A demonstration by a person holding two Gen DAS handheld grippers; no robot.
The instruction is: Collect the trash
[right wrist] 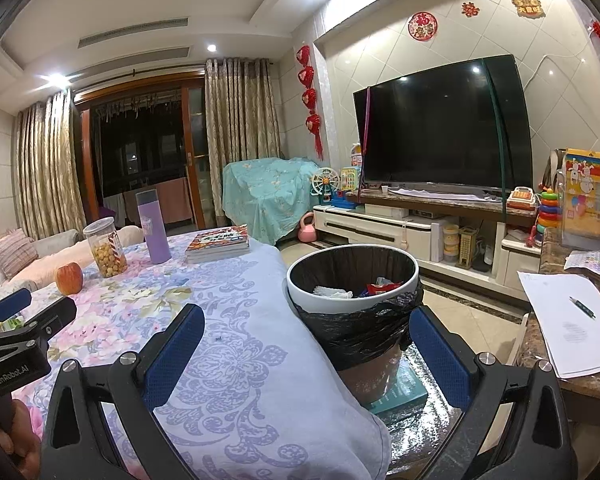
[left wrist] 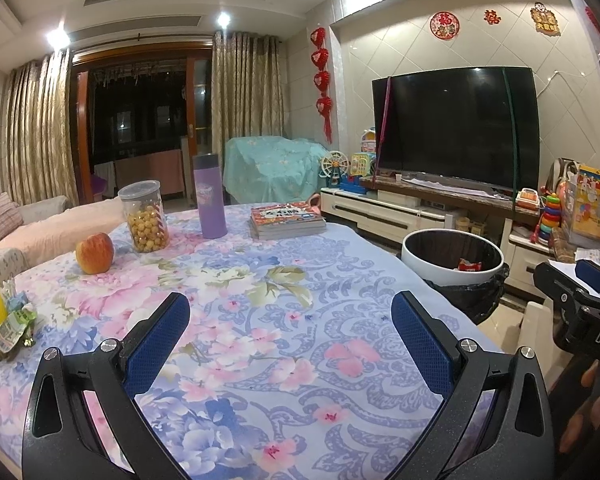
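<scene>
The trash bin [right wrist: 352, 280], white-rimmed with a black liner, stands on the floor just off the table's right edge, and inside it I see a red wrapper [right wrist: 382, 289] and some white crumpled paper [right wrist: 330, 292]. More wrappers [left wrist: 8, 332] lie at the table's far left edge. My right gripper [right wrist: 306, 350] is spread wide and empty, over the table's edge in front of the bin. My left gripper [left wrist: 290, 336] is also spread, holding nothing, above the floral tablecloth [left wrist: 260, 300]. Farther back stand an apple [left wrist: 95, 253], a snack jar [left wrist: 144, 216], a purple flask [left wrist: 209, 196] and a stack of books [left wrist: 286, 220].
</scene>
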